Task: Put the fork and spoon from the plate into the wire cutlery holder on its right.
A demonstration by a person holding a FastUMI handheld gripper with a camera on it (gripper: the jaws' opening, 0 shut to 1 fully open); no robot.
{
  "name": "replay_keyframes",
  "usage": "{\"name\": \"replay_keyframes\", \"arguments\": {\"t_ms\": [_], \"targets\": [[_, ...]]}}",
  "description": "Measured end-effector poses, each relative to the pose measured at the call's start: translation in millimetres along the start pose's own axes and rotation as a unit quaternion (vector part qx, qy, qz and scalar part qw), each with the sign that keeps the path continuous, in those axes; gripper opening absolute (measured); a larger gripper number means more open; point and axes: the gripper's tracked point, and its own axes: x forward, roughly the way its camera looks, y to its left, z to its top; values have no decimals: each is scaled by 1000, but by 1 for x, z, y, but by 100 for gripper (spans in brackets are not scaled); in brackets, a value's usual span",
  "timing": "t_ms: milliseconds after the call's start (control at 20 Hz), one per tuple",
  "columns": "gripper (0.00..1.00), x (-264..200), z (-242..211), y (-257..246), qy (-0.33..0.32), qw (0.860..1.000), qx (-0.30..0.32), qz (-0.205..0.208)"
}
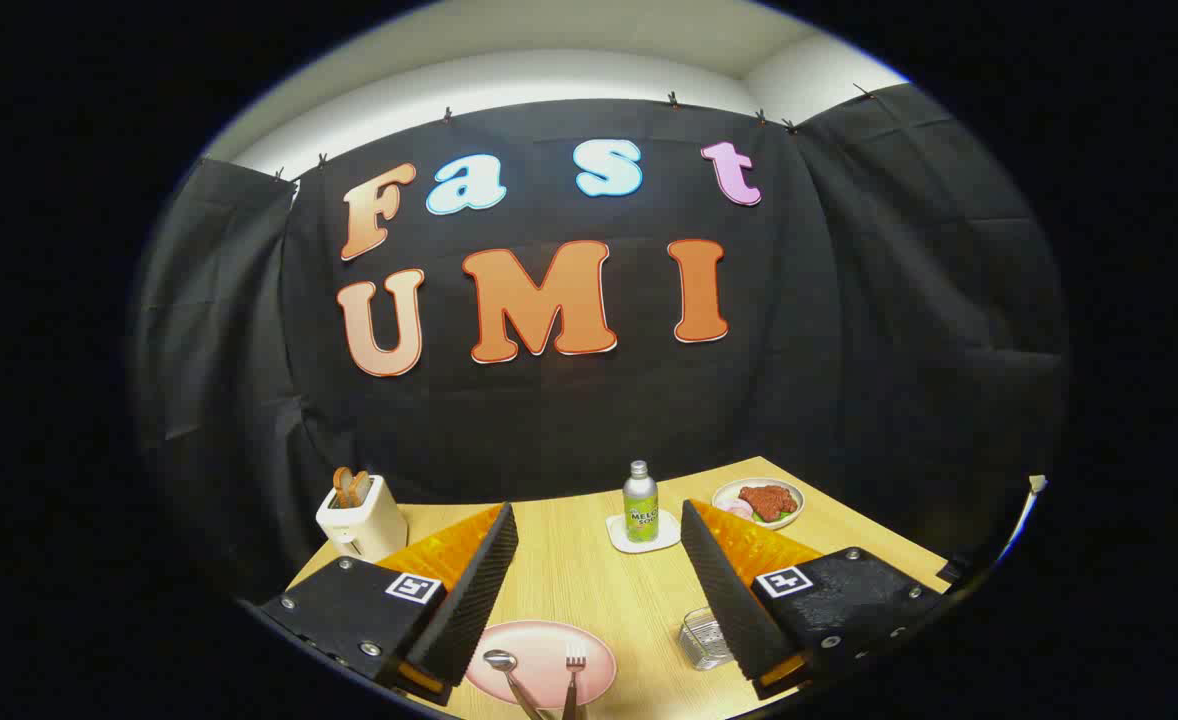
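Tongs (599, 600) spread wide, empty, hovered above desk (589, 575). Spoon (505, 668) and fork (574, 668) lay on plate (541, 655) between tong tips; holder (704, 638) just right of plate. Step judged: approach, nothing yet moved. Next: descend, pinch one utensil.

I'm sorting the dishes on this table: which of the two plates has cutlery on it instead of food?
The pink plate between the open gripper's fingers; it holds the spoon and fork. The far plate holds food.

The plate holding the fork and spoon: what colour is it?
Pink, best seen in the gripper view: the plate lies between the open gripper fingers.
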Motion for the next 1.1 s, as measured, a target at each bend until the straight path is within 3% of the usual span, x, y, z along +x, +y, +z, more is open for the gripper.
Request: {"name": "replay_keyframes", "arguments": {"t_ms": [1100], "targets": [[98, 7, -26, 36, 13, 999, -34, 10]]}}
